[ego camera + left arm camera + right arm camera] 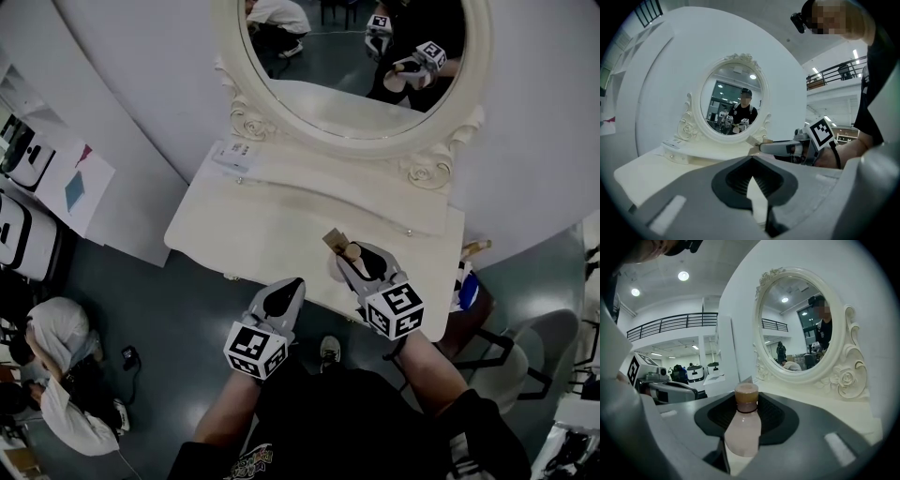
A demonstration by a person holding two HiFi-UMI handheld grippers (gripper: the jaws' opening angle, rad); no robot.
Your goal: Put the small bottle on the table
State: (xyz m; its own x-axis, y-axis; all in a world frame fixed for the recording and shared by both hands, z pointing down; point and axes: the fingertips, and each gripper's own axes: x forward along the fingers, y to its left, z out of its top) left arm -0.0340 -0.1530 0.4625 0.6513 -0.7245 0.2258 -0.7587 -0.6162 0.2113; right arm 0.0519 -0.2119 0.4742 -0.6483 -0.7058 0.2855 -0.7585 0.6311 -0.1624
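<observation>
The small bottle is pale pink with a tan cap. It stands upright between the jaws of my right gripper, which is shut on its body over the front right part of the white dressing table. Whether the bottle's base touches the tabletop is hidden. My left gripper hangs at the table's front edge, left of the right one, its jaws shut with nothing between them. In the left gripper view the right gripper shows ahead at the right.
An oval mirror in a carved frame stands at the table's back. A small white box lies at the back left, and a tan card just beyond the bottle. A chair stands at the right. A person sits on the floor at the left.
</observation>
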